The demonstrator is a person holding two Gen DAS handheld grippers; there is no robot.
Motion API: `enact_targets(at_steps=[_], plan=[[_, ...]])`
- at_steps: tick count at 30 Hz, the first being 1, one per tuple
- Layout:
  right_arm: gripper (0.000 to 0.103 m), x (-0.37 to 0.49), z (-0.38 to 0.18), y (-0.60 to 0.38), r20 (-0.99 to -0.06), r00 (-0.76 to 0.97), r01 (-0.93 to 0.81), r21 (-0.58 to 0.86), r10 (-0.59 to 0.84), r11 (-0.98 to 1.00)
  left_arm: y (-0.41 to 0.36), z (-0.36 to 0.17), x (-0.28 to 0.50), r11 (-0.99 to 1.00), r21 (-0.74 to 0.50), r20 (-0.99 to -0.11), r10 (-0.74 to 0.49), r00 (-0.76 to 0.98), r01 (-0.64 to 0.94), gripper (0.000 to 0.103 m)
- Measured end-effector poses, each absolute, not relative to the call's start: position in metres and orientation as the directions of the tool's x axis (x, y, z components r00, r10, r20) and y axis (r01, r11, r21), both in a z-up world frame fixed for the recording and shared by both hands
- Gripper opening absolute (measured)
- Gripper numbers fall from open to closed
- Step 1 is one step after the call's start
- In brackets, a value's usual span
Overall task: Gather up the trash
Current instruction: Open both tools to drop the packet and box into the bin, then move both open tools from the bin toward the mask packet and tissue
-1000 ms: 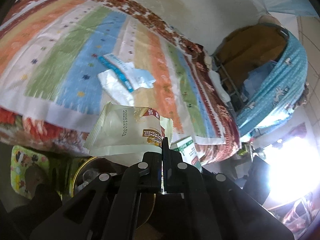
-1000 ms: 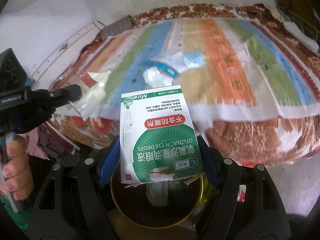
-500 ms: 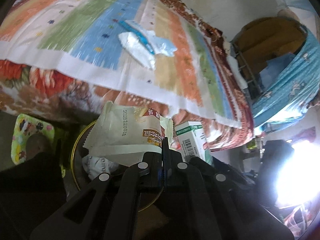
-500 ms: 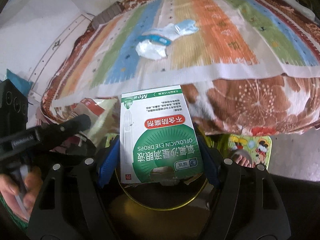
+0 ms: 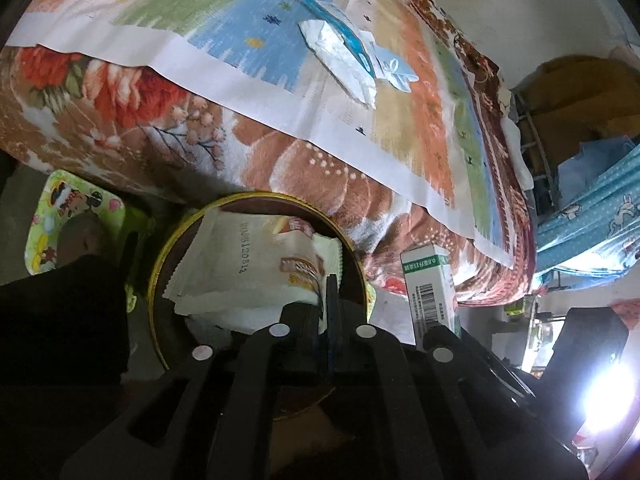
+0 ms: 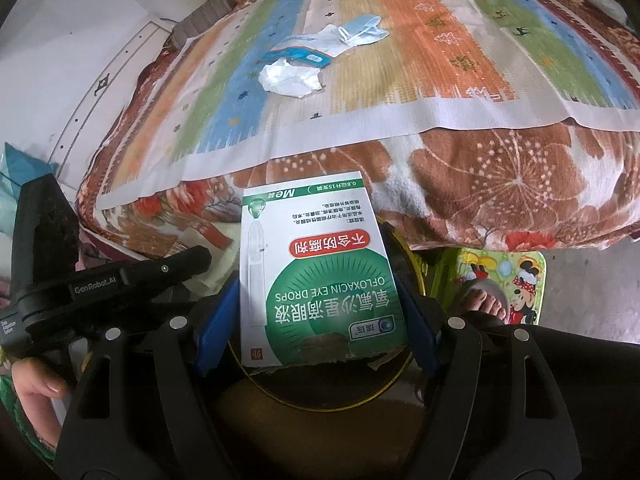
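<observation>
A gold-rimmed round bin stands on the floor against the bed. My left gripper hangs over it. Its jaws are opening, with a narrow gap between them. The pale snack wrapper lies tilted inside the bin, its edge by the fingertips and no longer pinched. My right gripper is shut on a green and white eye-drops box above the bin rim. On the striped bed mat lie a crumpled white tissue, a blue-edged packet and a light blue wrapper.
The bed, with a floral blanket, fills the space beyond the bin. A person's foot in a green cartoon slipper is right of the bin. A blue dotted cloth hangs at the far right. A hand holds the left gripper's handle.
Both grippers sank toward the bin. The left jaws parted a little and the snack wrapper slid from upright between them down into the bin. The right keeps the box.
</observation>
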State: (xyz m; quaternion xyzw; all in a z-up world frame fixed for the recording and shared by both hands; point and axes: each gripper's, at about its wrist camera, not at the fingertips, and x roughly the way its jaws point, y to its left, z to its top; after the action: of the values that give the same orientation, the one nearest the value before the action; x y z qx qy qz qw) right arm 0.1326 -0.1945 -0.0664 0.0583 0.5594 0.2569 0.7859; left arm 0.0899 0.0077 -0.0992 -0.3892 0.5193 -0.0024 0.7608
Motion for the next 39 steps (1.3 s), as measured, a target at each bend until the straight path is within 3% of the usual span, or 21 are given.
enact_targets(at_steps=[2, 3, 19, 23, 30, 33, 39], plan=[[0.070, 0.135, -0.067, -0.198, -0.843, 0.243, -0.315, 0.400, 0.481, 0.861, 0.008, -0.101, 0.089, 0.691, -0.600, -0.784, -0.412, 0.464, -0.402, 0.033], [0.070, 0.137, -0.067, -0.201, -0.840, 0.245, -0.304, 0.407, 0.483, 0.862, 0.011, -0.099, 0.088, 0.691, -0.597, -0.785, -0.398, 0.475, -0.408, 0.034], [0.070, 0.134, -0.081, -0.176, -0.873, 0.195, -0.364, 0.358, 0.446, 0.860, 0.033, -0.075, 0.082, 0.615, -0.666, -0.720, -0.384, 0.578, -0.422, 0.038], [0.087, 0.134, -0.083, -0.169, -0.885, 0.190, -0.378, 0.335, 0.426, 0.863, 0.036, -0.072, 0.081, 0.611, -0.669, -0.714, -0.371, 0.593, -0.424, 0.038], [0.087, 0.134, -0.080, -0.176, -0.877, 0.201, -0.363, 0.347, 0.436, 0.865, 0.036, -0.070, 0.082, 0.635, -0.648, -0.727, -0.350, 0.591, -0.420, 0.038], [0.087, 0.134, -0.078, -0.176, -0.877, 0.211, -0.368, 0.337, 0.431, 0.867, 0.036, -0.068, 0.085, 0.670, -0.610, -0.752, -0.320, 0.577, -0.424, 0.050], [0.090, 0.134, -0.073, -0.174, -0.874, 0.229, -0.386, 0.323, 0.429, 0.864, 0.039, -0.070, 0.087, 0.687, -0.581, -0.776, -0.305, 0.552, -0.436, 0.055]])
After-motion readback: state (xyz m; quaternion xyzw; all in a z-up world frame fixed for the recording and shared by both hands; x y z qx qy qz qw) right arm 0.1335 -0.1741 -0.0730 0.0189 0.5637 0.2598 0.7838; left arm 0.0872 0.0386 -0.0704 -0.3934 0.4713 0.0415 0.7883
